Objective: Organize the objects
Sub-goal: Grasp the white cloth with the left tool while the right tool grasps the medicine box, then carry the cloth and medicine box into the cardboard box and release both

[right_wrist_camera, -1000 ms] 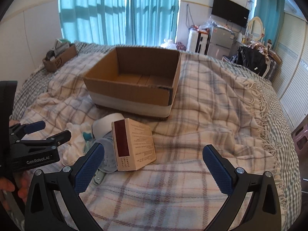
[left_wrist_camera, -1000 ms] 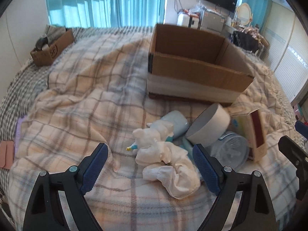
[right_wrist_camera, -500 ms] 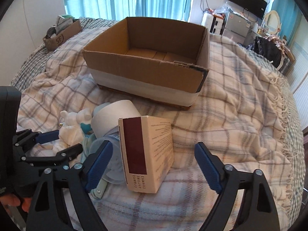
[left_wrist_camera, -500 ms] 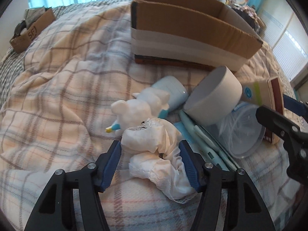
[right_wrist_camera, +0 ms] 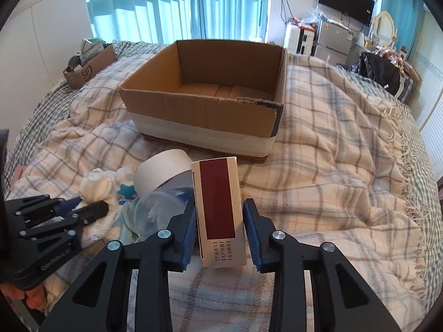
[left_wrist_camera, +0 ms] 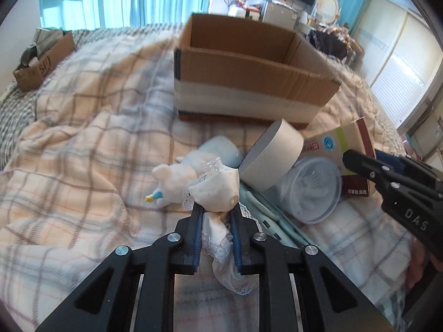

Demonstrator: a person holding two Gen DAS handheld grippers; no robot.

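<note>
**Both grippers on stuff, box sits behind the pile**

Left wrist view: left gripper (left_wrist_camera: 215, 215) is pinched tight on a lacy white cloth (left_wrist_camera: 218, 186), right beside the plush toy (left_wrist_camera: 177, 178) and tape roll (left_wrist_camera: 272, 159) on the bed.

Right wrist view: right gripper (right_wrist_camera: 220, 231) has its pads narrow around the upright carton (right_wrist_camera: 218, 211); whether they're actually touching, can't tell. Open cardboard box (right_wrist_camera: 205, 110) sits just behind.

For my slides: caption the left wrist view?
Left hand-held gripper clamps a white lace cloth before an open cardboard box.
</note>
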